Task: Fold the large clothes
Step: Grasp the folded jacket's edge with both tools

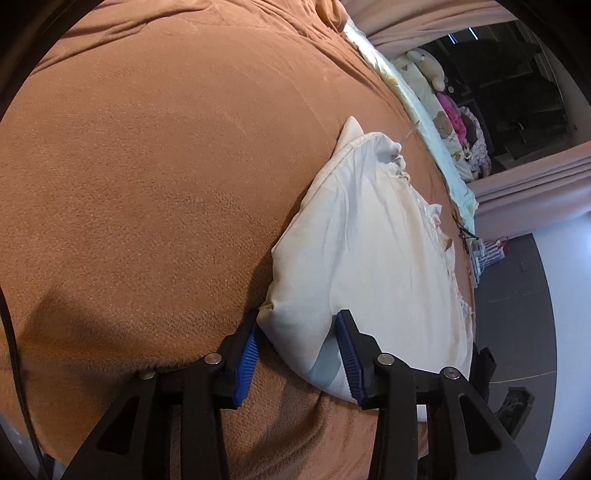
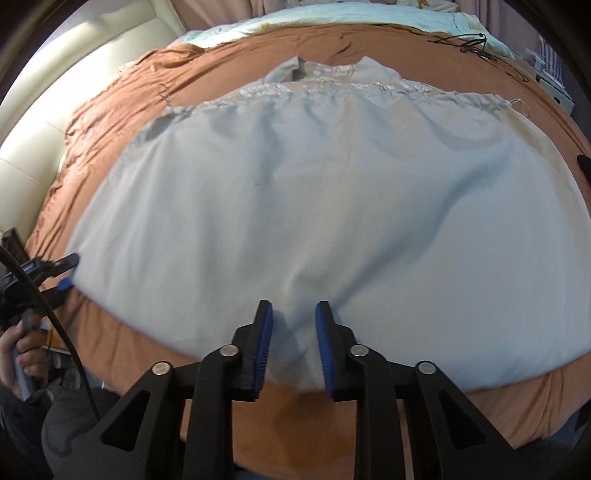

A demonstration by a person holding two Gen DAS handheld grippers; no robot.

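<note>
A large white garment (image 2: 314, 206) with a gathered lace band at its far edge lies spread on the brown bed cover (image 2: 110, 110). My right gripper (image 2: 293, 314) is open, its blue-padded jaws straddling the garment's near hem at the middle. My left gripper (image 1: 297, 325) is open around the garment's (image 1: 373, 251) near left corner, which bulges between the jaws. The left gripper also shows in the right wrist view (image 2: 68, 273) at the cloth's left edge, held by a hand (image 2: 26, 354).
The brown cover (image 1: 147, 184) stretches wide to the left of the garment. A pale quilt (image 2: 332, 18) lies along the far side. A cream headboard (image 2: 55, 92) stands at the left. Black cords (image 2: 469, 42) lie at the far right. Soft toys and clothes (image 1: 450, 122) pile beyond the bed.
</note>
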